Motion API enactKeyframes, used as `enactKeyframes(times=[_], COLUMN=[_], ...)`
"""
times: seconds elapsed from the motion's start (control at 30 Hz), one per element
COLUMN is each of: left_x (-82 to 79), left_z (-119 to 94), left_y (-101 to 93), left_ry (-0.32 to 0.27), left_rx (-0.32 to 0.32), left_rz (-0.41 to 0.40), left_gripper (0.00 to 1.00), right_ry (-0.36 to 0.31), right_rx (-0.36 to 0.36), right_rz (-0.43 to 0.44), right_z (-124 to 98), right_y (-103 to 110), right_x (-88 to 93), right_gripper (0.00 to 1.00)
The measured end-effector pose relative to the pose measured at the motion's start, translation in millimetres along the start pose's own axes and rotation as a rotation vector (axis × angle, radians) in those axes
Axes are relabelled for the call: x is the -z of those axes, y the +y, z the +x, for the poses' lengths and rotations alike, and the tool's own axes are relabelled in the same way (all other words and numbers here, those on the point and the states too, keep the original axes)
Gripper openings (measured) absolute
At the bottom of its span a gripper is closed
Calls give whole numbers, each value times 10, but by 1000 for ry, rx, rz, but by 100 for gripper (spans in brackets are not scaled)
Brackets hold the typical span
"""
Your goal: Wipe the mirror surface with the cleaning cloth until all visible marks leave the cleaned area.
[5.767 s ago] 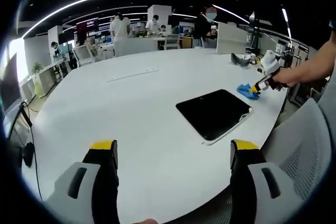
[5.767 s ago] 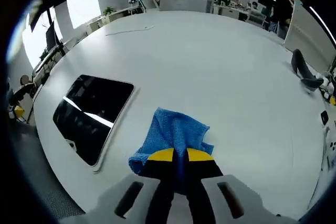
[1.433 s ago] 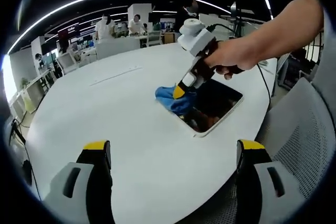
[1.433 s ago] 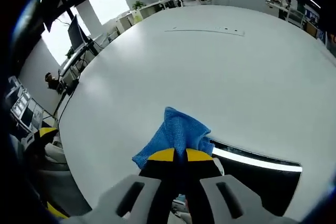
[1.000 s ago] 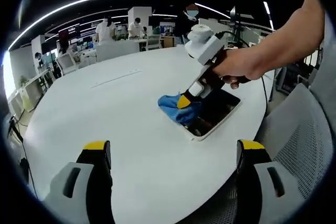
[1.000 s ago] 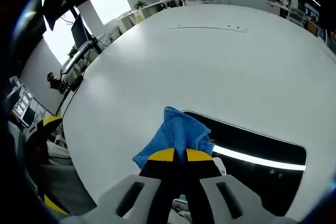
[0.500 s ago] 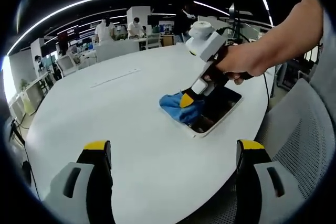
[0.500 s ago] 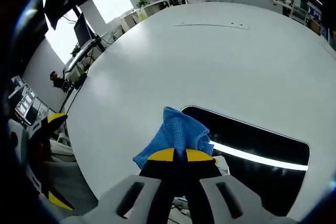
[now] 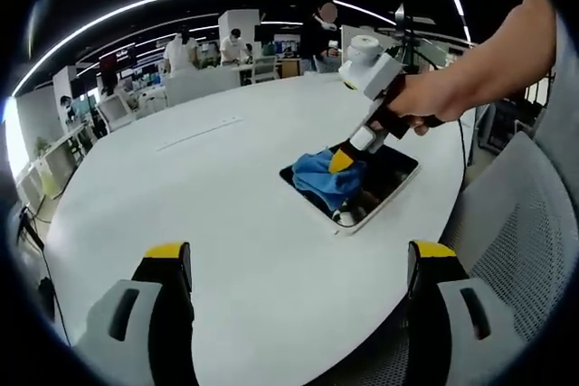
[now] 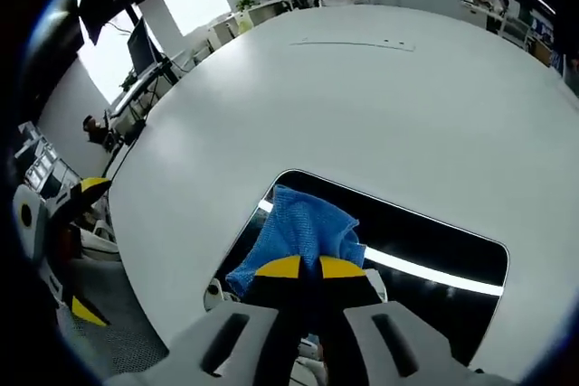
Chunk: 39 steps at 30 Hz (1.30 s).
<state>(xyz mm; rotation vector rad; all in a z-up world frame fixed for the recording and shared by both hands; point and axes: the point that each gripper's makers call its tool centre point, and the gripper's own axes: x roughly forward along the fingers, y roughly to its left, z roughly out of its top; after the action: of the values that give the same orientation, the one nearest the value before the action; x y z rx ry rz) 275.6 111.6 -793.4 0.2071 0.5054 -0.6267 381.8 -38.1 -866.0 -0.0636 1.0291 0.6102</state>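
On the large round white table [image 9: 208, 187], the dark rectangular white-framed mirror [image 10: 425, 246] looks mid-wipe, with the right gripper [image 10: 302, 268] pinching the blue woven cleaning cloth [image 10: 303, 228] against it; the left gripper [image 9: 298, 259] hangs spread, idle.

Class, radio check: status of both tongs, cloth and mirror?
Right tongs shut on blue cloth, cloth on mirror. Left tongs open, holding nothing. Nothing in the way.
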Motion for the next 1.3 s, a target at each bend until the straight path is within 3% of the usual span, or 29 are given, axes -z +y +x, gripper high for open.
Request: enactKeyframes(times=[0.23, 1.3], left_x=[-47, -53], left_z=[-1, 29], left_y=[-28, -68], left_ry=[-26, -21], left_rx=[19, 40], left_rz=[-23, -11], left_gripper=[99, 99], right_ry=[-10, -11], right_rx=[4, 54], right_rz=[21, 76], right_z=[-63, -409], right_y=[-98, -759], right_x=[45, 313], right_gripper=[0, 0])
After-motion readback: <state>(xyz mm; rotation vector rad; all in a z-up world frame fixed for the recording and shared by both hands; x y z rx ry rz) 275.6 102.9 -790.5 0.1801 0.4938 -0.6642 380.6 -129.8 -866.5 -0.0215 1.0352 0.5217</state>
